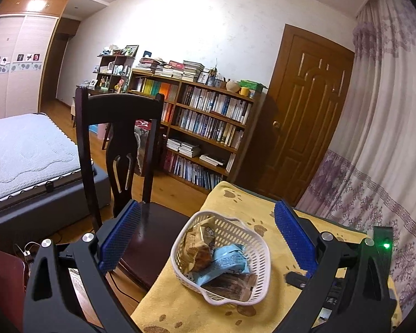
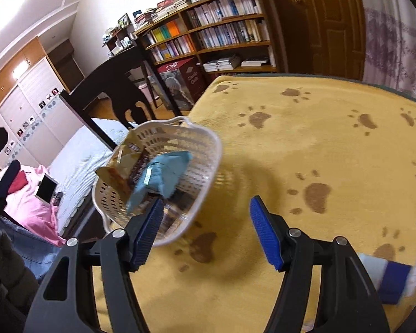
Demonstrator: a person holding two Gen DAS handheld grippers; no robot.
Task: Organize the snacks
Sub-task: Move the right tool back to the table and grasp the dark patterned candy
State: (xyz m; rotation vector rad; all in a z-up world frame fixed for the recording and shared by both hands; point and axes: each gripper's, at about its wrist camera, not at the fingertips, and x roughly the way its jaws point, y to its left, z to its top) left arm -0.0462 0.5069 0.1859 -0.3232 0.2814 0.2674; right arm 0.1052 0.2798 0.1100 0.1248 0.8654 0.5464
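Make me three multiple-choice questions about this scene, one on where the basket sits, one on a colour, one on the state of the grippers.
1. Where is the basket?
A. on the chair seat
B. on the yellow cloth, near its corner
C. on the bookshelf

2. What colour is the flat packet in the basket?
A. light blue
B. red
C. green

3. How do the left hand-held gripper and right hand-held gripper stand?
A. both open and empty
B. both shut
C. left shut on a packet

Answers:
1 B, paw-print cloth lies under it.
2 A, a blue wrapper lies among brown ones.
3 A, wide gaps show between the blue pads, nothing held.
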